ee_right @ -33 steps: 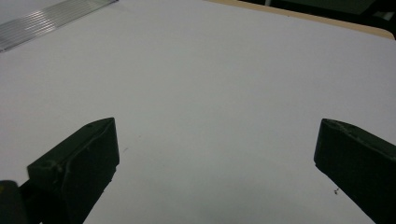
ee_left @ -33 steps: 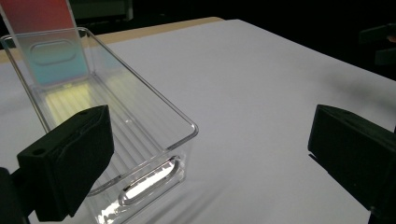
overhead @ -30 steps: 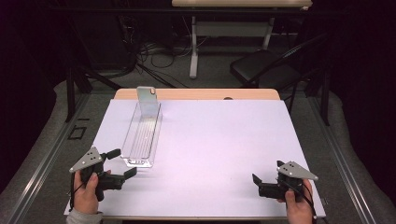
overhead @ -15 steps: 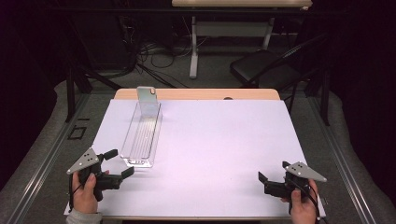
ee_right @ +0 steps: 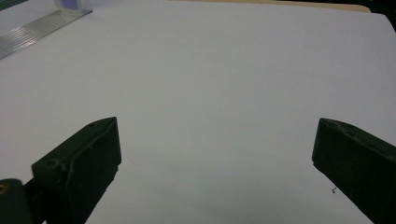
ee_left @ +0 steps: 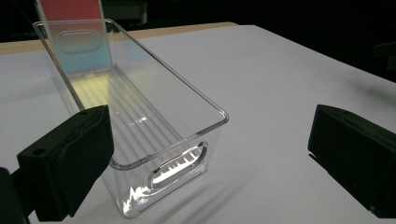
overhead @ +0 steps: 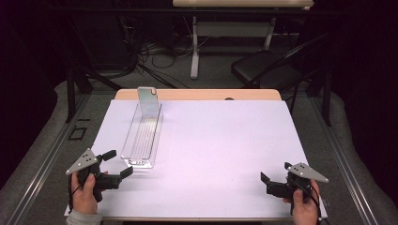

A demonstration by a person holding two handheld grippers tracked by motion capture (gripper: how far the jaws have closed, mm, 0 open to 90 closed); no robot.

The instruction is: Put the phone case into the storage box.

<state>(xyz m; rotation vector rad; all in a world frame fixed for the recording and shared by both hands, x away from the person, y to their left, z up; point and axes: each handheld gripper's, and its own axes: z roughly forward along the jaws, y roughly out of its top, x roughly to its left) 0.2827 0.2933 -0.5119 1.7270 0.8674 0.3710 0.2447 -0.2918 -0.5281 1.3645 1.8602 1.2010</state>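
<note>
A long clear plastic bin [overhead: 143,133] lies lengthwise on the left half of the white table [overhead: 220,140]. A flat upright panel [overhead: 147,100] stands at its far end, and it looks reddish at the top in the left gripper view [ee_left: 70,11]. My left gripper [overhead: 118,163] is held open just short of the bin's near end. In the left gripper view the bin [ee_left: 140,116] sits between and ahead of the spread jaws of that gripper [ee_left: 210,140]. My right gripper [overhead: 276,171] is open and holds nothing at the near right, over bare table [ee_right: 215,135].
The table's wooden far edge [overhead: 202,94] shows beyond the white cover. A dark chair [overhead: 263,68] and cables lie on the floor behind the table. The bin's ribbed side [ee_right: 32,28] shows far off in the right gripper view.
Both grippers have drawn back a little toward the near edge. The right one has also shifted slightly rightward. The bin has not moved.
</note>
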